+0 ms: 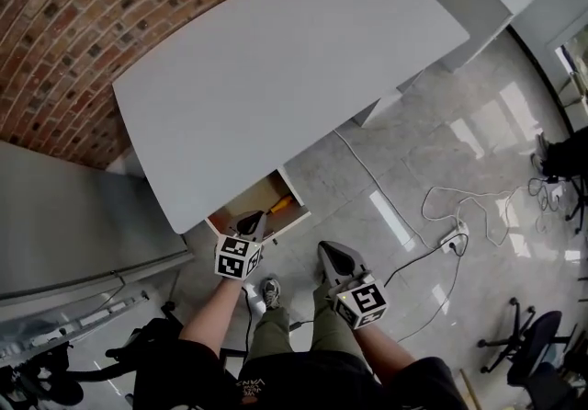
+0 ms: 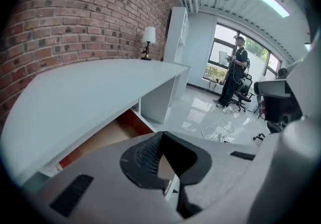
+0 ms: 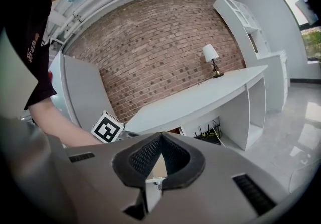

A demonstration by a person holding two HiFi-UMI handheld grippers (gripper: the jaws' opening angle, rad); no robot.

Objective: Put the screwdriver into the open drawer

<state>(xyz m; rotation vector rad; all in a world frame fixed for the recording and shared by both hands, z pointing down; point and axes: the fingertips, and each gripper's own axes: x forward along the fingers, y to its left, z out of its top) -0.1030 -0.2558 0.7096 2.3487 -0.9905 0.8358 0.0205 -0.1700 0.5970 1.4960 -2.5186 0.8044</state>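
An orange-handled screwdriver (image 1: 280, 206) lies inside the open wood-lined drawer (image 1: 296, 189) under the white counter (image 1: 294, 77), so the placing looks done; at most, drawing the grippers back seems left. The left gripper (image 1: 250, 218) hovers at the drawer's front lip, its fingers closed tip to tip on nothing. The right gripper (image 1: 329, 252) hangs apart over the pale tiled floor (image 1: 413, 160), fingers likewise closed and empty. The counter's front edge overhangs the drawer's rear, so the free way out is toward the person. White cables (image 1: 441, 210) trail on the floor to the right.
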